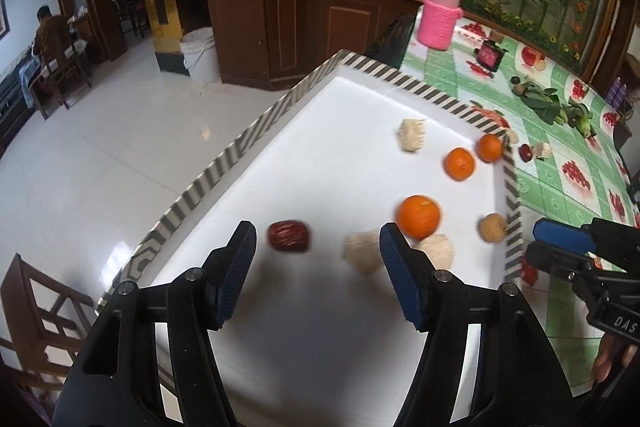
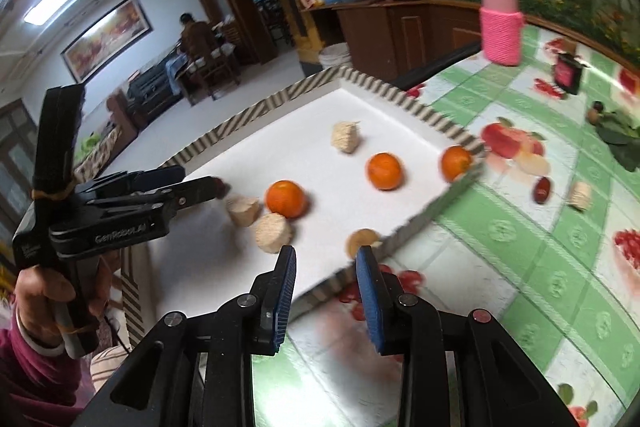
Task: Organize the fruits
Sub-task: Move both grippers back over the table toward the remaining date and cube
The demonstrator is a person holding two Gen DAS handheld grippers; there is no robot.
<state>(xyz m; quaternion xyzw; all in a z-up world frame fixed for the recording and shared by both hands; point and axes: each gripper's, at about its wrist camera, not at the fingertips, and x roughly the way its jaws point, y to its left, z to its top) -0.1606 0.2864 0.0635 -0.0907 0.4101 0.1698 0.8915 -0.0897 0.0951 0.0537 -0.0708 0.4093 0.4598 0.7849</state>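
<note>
A white tray (image 1: 240, 151) with a striped rim holds three oranges (image 1: 419, 217) (image 1: 460, 163) (image 1: 490, 147), several pale fruit pieces (image 1: 362, 251), a brown nut-like fruit (image 1: 493, 227) and a red date (image 1: 289, 235). My left gripper (image 1: 316, 243) hangs open over the tray's near part. The date lies on the tray between its fingers, untouched. My right gripper (image 2: 326, 267) is open and empty at the tray's right rim (image 2: 416, 223). It shows from the side in the left wrist view (image 1: 540, 245). Another date (image 2: 542, 189) and a pale piece (image 2: 580, 195) lie on the tablecloth.
The green fruit-print tablecloth (image 2: 520, 267) carries a jar in a pink sleeve (image 1: 439, 15), a small dark box (image 1: 491, 55) and green leaves (image 1: 544, 103). A wooden chair (image 1: 36, 311) stands at the tray's left. A person (image 1: 48, 31) sits at a far table.
</note>
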